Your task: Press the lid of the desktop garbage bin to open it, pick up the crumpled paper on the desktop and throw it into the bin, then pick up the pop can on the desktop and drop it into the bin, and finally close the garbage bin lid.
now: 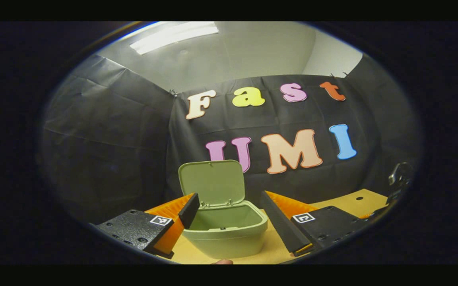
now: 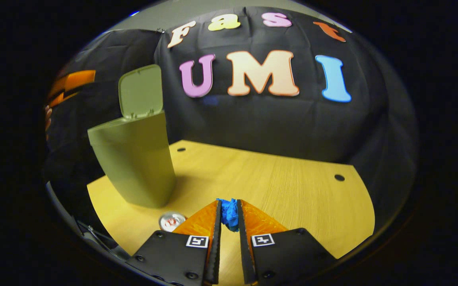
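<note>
Now the right gripper point(image 2: 229, 212) has its fingers clenched on the blue crumpled paper point(image 2: 229, 214), low over the desk point(image 2: 292, 186). Nearby the pop can point(image 2: 171, 221) stands in front of the green garbage bin point(image 2: 137, 163), whose lid point(image 1: 212, 182) is raised. Facing the bin's open mouth, the left gripper point(image 1: 229, 206) has its fingers spread and empty.

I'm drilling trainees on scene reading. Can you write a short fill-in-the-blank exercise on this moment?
1. The garbage bin lid stands ____.
2. The right claw is shut on the blue ____.
3. The pop can lies on the ____, beside the bin.

Missing words: open; crumpled paper; desktop
</note>
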A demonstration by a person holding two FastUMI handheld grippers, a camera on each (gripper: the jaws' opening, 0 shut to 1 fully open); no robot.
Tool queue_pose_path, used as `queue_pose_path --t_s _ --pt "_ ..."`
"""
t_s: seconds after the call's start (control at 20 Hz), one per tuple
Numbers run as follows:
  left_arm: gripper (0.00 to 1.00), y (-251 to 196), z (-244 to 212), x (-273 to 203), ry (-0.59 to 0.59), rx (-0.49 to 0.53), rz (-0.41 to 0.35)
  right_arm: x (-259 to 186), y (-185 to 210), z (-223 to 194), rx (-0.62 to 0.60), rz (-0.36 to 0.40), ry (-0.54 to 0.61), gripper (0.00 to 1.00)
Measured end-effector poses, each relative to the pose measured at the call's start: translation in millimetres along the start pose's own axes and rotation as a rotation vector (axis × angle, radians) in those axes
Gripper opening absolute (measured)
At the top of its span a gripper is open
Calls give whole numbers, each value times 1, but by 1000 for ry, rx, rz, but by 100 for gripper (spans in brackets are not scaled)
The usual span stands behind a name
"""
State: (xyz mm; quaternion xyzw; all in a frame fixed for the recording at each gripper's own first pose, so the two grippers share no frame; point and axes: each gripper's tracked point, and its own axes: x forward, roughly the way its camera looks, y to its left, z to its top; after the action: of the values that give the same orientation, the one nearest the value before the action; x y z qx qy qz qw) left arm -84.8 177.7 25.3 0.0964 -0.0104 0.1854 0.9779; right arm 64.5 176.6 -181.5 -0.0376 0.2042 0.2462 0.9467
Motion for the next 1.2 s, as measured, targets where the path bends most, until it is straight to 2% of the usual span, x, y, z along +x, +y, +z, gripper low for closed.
queue_pose_path --t_s 0.2,0.35,0.65,0.9,1.2 --pt "94 16 -12 -2 21 5 -4 -5 28 68 -27 29 -152 23" --pt "94 38 -20 -5 35 10 15 -6 51 94 -64 54 -215 24" --pt "94 87 -39 -15 66 12 89 11 98 119 -45 110 -248 24" --pt "94 120 -61 -29 109 21 137 28 149 138 -33 185 -260 24" --pt "94 154 -84 -48 161 25 186 49 215 142 -70 275 -250 24"
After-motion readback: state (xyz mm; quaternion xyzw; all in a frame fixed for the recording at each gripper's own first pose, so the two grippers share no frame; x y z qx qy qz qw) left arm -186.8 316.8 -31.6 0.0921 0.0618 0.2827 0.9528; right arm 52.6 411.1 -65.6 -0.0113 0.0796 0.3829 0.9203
